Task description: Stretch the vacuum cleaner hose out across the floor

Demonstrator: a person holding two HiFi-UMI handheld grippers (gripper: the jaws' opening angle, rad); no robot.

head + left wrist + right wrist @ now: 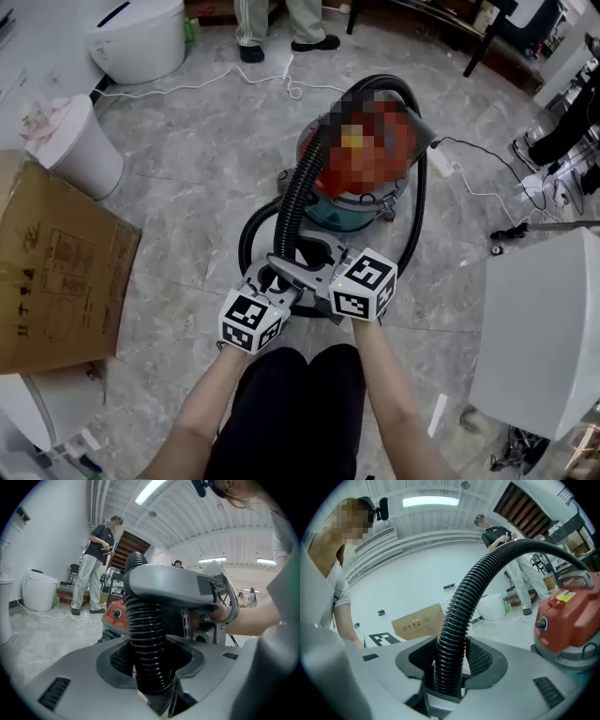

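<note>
Black ribbed hose (pixel 146 634) sits pinched in my left claw (pixel 152 677); my right claw (pixel 449 672) clamps it too, just beside; from there it arches up and over to the red vacuum cleaner (pixel 568 618) standing on the grey floor (pixel 187 159).

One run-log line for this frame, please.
left gripper: shut on hose | right gripper: shut on hose | hose: looped around vacuum cleaner | stretch: not yet done

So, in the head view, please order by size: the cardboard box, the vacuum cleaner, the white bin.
cardboard box
vacuum cleaner
white bin
The box sits nearer the camera, so that gap is unsure.
</note>
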